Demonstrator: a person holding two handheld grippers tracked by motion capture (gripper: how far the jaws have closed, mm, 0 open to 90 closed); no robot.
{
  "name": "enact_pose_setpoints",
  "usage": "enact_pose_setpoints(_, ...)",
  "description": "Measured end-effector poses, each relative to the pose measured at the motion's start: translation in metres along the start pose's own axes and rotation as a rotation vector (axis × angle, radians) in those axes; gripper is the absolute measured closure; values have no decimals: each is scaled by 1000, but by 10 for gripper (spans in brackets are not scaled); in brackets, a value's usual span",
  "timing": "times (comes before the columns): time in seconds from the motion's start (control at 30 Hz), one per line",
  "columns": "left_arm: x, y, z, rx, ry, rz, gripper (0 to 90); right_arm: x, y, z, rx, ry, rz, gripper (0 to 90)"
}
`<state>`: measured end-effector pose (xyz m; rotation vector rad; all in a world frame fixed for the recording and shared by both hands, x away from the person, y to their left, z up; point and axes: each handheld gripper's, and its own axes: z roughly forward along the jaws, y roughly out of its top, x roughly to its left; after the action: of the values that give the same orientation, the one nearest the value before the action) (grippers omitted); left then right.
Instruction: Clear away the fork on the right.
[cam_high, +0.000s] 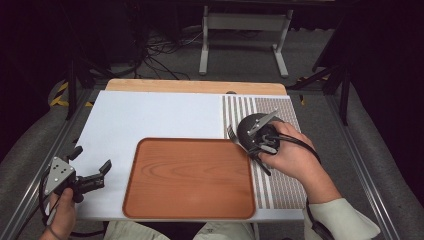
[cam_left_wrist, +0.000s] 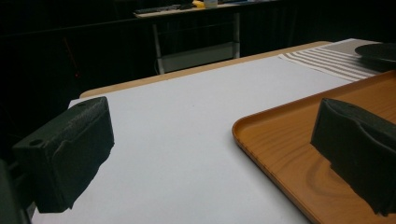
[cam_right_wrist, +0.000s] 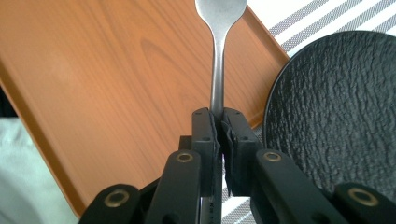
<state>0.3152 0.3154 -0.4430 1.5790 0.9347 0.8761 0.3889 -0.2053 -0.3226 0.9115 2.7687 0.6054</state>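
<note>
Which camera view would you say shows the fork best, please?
The right gripper view: the fork fills the centre, its handle clamped between the right gripper jaws over the wooden tray. The high view gives a small glimpse of its tines beside the black plate.

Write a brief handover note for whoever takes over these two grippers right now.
Right gripper: shut on the metal utensil, holding its handle; its head reaches over the edge of the wooden tray.
Left gripper: open, holding nothing, above the white mat left of the tray.
Black plate: on the striped placemat, beside the tray.
Done: utensil gripped.
Left, probably: set the utensil down on the tray; perhaps the plate next.
</note>
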Motion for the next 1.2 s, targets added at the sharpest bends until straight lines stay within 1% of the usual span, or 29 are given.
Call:
enact_pose_setpoints(0.07, 0, 0, 0, -1, 1, -1, 1, 2, 2, 3, 5, 0, 31, 839)
enact_pose_setpoints(0.13, 1, 0, 0, 4, 0, 8, 1, 6, 4, 7, 4, 13, 73, 839)
enact_pose_setpoints(0.23, 0, 0, 0, 4, -1, 9, 1, 10, 7, 11, 11, 25, 123, 839)
enact_pose_setpoints(0.27, 0, 0, 0, 2, -2, 3, 1, 11, 8, 12, 13, 27, 136, 839)
enact_pose_setpoints(0.3, 0, 0, 0, 2, -2, 3, 1, 11, 8, 12, 13, 27, 136, 839)
enact_pose_setpoints(0.33, 0, 0, 0, 4, -1, 8, 1, 14, 10, 15, 23, 23, 154, 839)
enact_pose_setpoints(0.4, 0, 0, 0, 3, 0, 3, 1, 16, 12, 18, 38, 27, 172, 839)
enact_pose_setpoints(0.57, 0, 0, 0, 3, -1, 4, 1, 20, 16, 24, 55, 30, 204, 839)
enact_pose_setpoints(0.67, 0, 0, 0, 0, -1, 2, 1, 21, 18, 26, 66, 37, 214, 839)
enact_pose_setpoints(0.7, 0, 0, 0, 2, -1, 3, 1, 22, 19, 28, 73, 33, 223, 839)
enact_pose_setpoints(0.77, 0, 0, 0, 0, -2, 3, 1, 23, 19, 31, 82, 39, 244, 839)
enact_pose_setpoints(0.8, 0, 0, 0, 0, -2, 3, 1, 23, 19, 31, 82, 39, 244, 839)
enact_pose_setpoints(1.03, 1, 0, 0, 3, -2, 9, 1, 26, 20, 48, 139, 61, 290, 838)
enact_pose_setpoints(1.2, 0, 0, 0, 2, -3, 2, 1, 28, 21, 60, 178, 75, 326, 838)
